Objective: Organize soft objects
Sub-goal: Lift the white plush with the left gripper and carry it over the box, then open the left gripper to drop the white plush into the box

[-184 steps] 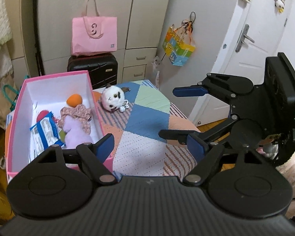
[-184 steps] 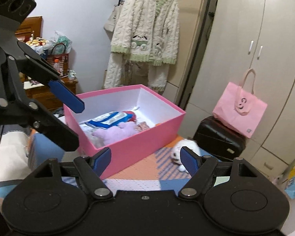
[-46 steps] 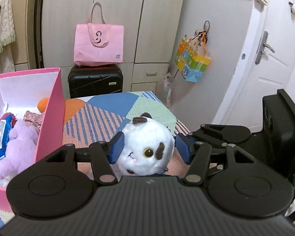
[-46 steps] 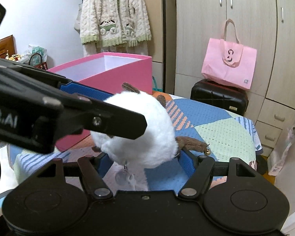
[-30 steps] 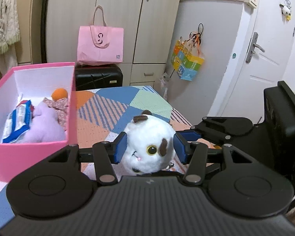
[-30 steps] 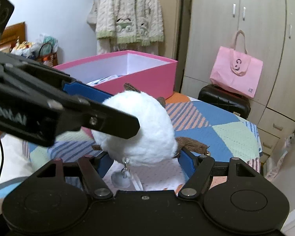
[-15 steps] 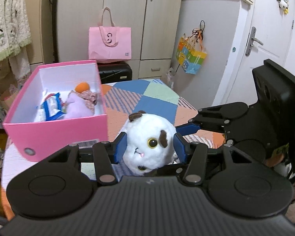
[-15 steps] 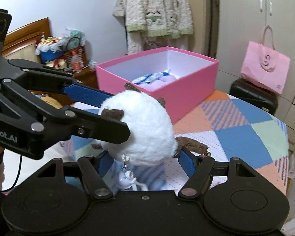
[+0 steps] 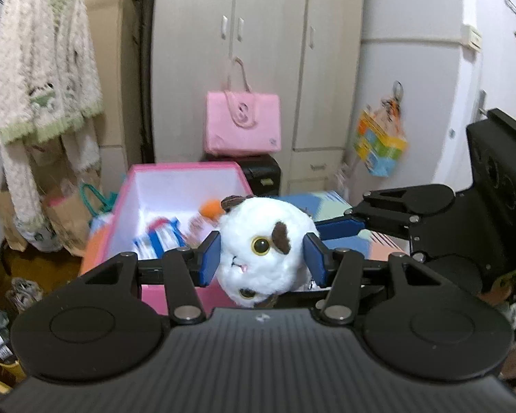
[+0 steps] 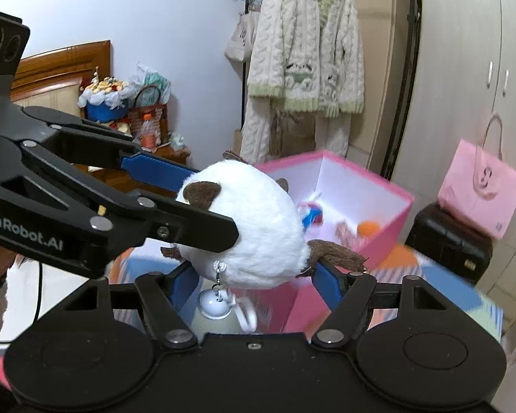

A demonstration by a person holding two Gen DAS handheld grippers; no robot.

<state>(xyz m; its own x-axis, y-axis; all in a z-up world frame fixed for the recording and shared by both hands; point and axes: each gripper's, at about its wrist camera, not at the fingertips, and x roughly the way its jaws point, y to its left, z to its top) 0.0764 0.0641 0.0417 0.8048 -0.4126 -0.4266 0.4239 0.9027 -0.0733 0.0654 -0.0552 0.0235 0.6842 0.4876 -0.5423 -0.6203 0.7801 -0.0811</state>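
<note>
Plush [image 9: 265,241] face tilted (upside-down), between jaws

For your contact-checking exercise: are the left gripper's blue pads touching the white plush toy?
Touching. The left wrist view shows both pads pressed against the white plush toy, no gap.

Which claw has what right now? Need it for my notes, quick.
Left claw: shut on the plush toy.
Right claw: shut on the same plush toy.

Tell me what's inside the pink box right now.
Inside the pink box lie a blue-and-white packet, an orange ball and some patterned fabric. The white plush toy, held in front, hides the rest of the floor.
</note>
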